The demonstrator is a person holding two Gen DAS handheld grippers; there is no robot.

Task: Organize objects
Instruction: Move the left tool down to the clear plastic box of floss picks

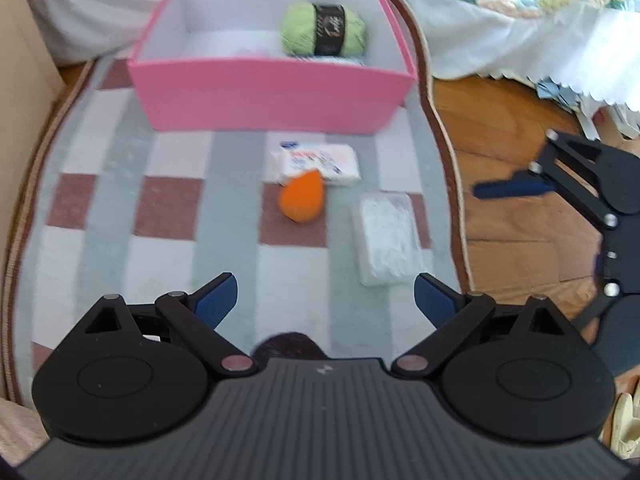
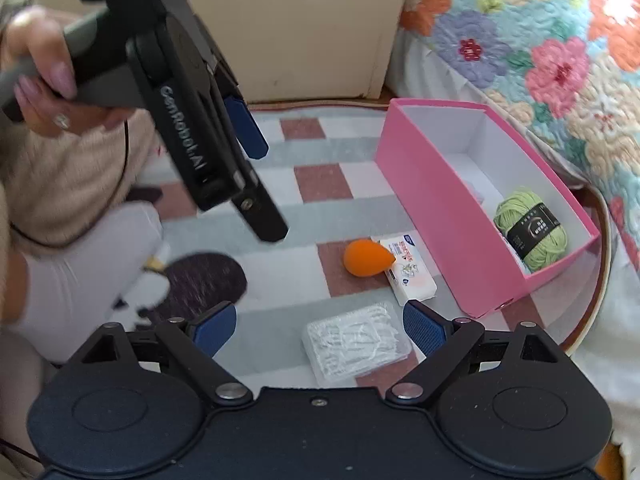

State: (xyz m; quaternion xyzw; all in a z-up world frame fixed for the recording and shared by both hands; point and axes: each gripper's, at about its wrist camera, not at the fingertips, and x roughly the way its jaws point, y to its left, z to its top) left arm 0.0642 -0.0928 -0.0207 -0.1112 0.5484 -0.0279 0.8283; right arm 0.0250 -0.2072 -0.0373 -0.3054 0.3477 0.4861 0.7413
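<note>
A pink box (image 1: 272, 92) stands open on a checked rug with a green yarn ball (image 1: 324, 30) inside at its right end. In front of it lie a white tissue pack (image 1: 320, 160), an orange teardrop sponge (image 1: 302, 198) touching the pack, and a clear plastic box of white picks (image 1: 386, 236). My left gripper (image 1: 324, 284) hovers open above the rug, short of the sponge, with nothing between its fingers. My right gripper (image 2: 318, 308) is open too. The clear box (image 2: 356, 342) lies just ahead between its fingers, untouched, and the sponge (image 2: 366, 258) and yarn (image 2: 530, 232) lie beyond.
The rug's (image 1: 120, 208) curved edge meets a wood floor (image 1: 500, 132) on the right. A bed with a floral quilt (image 2: 540, 60) stands behind the pink box, and a beige cabinet (image 2: 300, 28) beside it. A person's knees and a dark foot (image 2: 204, 280) are on the rug.
</note>
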